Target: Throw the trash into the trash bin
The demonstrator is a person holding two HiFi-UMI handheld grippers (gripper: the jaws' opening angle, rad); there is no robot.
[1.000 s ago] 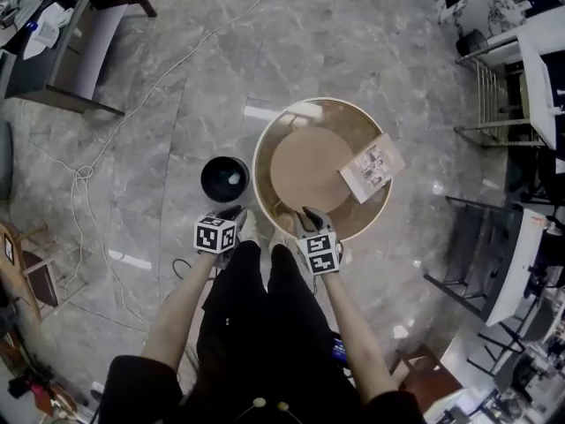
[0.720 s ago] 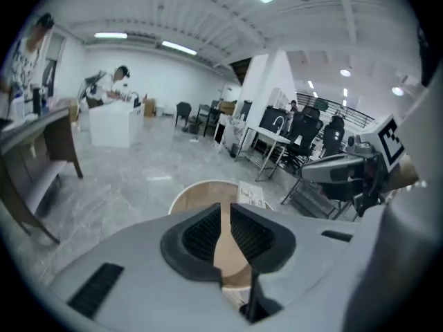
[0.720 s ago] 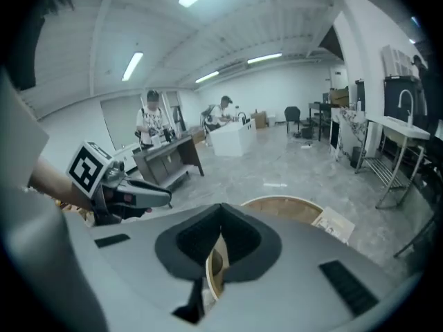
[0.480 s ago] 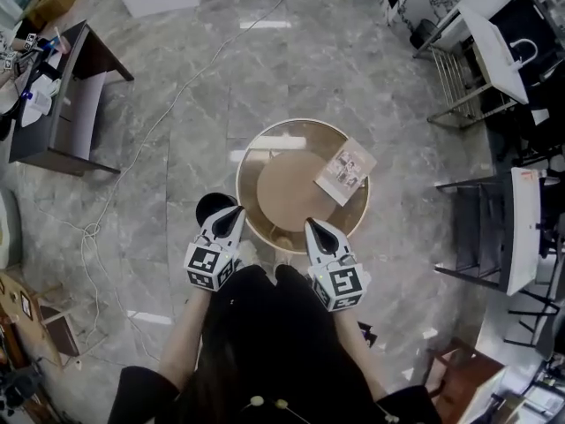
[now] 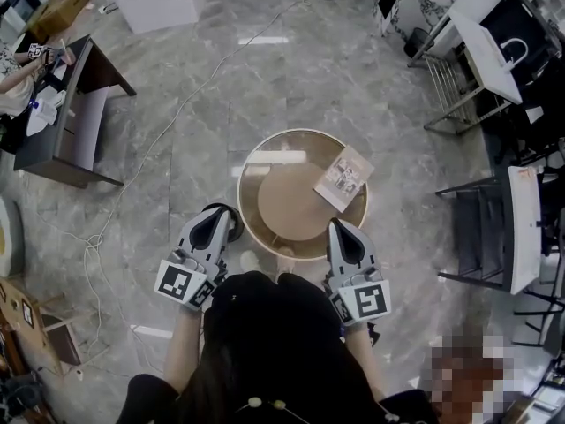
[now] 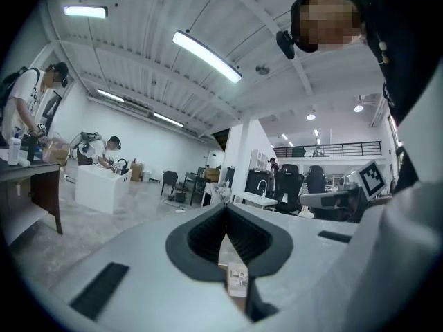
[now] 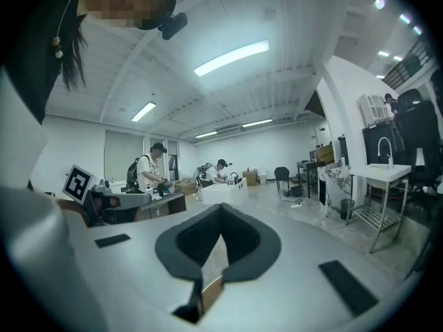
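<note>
A person stands on a grey marble floor (image 5: pixel 353 69) in an open workroom, looking steeply down at a low round table (image 5: pixel 287 203) just in front of their feet. A small black trash bin (image 5: pixel 233 223) stands on the floor just beside the table's left edge. It is mostly hidden behind the left gripper (image 5: pixel 214 215), so its contents cannot be seen.

Both grippers are held up at about waist height, pointing outward and roughly level. The left gripper's jaws are pressed together, pinching nothing. The right gripper (image 5: pixel 342 226) is also closed tight and empty.

The only loose item in sight is a flat printed paper packet (image 5: pixel 343 177), which lies on the right side of the tabletop, well apart from both grippers.

This fits two stages. Either trash already lies in the hidden bin and the hands are resting, or the packet is the trash and waits on the table. If the second, the nearer right gripper would need to spread its jaws, dip to the table and slide under the thin packet's edge.
</note>
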